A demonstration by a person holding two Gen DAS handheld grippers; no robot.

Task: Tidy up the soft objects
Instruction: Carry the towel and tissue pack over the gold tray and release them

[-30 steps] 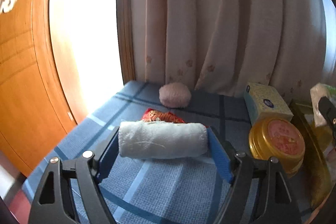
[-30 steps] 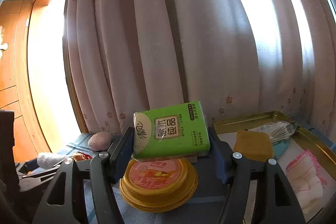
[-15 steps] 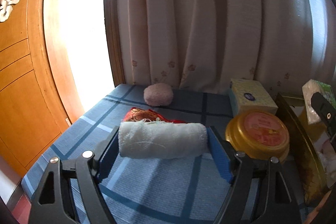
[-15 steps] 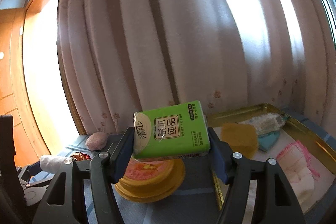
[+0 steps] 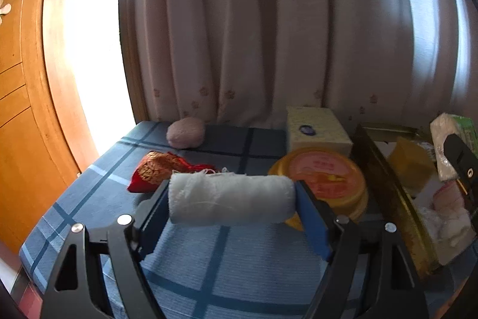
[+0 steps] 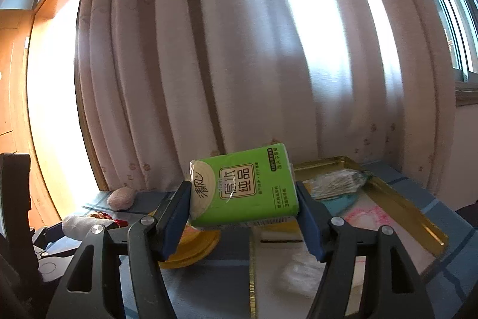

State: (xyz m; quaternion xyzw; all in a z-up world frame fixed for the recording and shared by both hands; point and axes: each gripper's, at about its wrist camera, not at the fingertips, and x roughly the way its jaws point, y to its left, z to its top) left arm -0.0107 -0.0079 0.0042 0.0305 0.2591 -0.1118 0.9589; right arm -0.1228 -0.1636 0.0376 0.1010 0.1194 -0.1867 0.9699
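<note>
Clamping a rolled white towel in the left gripper, pinching a green tissue pack in the right gripper above the gold tray.

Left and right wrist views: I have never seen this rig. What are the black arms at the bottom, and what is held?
No robot here: a person carries a hand-held gripper in each hand, each with a fisheye camera looking along its black fingers.

The left wrist view shows the left gripper, its jaws closed on a rolled white towel. The right wrist view shows the right gripper clamping a green tissue pack.

On the blue checked cloth lie a pink puff, a red-and-gold pouch, a round gold tin and a tissue box. The gold tray already holds soft items.
</note>
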